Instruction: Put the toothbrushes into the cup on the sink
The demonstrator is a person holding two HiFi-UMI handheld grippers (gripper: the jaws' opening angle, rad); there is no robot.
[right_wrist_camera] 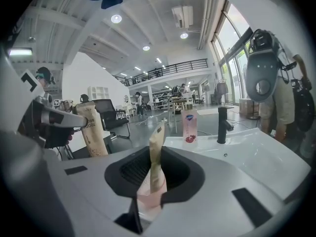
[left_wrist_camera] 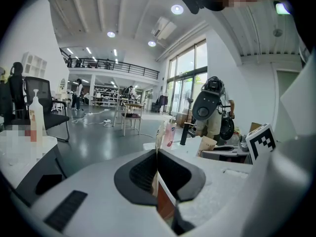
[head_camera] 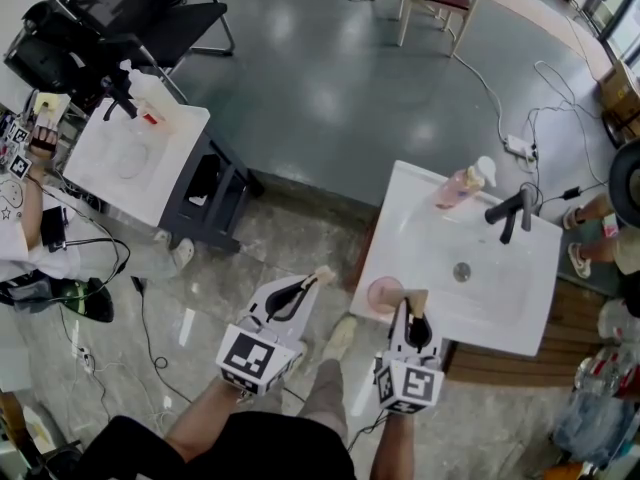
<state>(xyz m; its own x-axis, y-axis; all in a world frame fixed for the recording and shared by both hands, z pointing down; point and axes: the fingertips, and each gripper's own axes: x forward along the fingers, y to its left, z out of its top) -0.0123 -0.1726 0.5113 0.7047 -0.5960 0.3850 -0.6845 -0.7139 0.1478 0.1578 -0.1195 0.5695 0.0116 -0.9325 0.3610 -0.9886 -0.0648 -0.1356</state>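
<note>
The white sink [head_camera: 500,303] stands at the right, with a pink cup [head_camera: 383,292] on its front left corner. My left gripper [head_camera: 306,286] is shut on a flat, paper-wrapped toothbrush [head_camera: 322,276] and hangs over the floor to the left of the cup. In the left gripper view the pack [left_wrist_camera: 159,141] sticks up between the closed jaws. My right gripper [head_camera: 415,314] is shut on a second beige toothbrush pack [head_camera: 417,298], just right of the cup at the sink's front edge. In the right gripper view this pack [right_wrist_camera: 156,149] stands upright in the jaws, and the left pack [right_wrist_camera: 92,128] shows at the left.
A pink soap bottle [head_camera: 462,184] and a black faucet [head_camera: 511,212] stand at the sink's back. A second white basin [head_camera: 130,153] and a black office chair [head_camera: 135,8] are at the upper left. Cables and a power strip [head_camera: 518,148] lie on the grey floor. People are at both edges.
</note>
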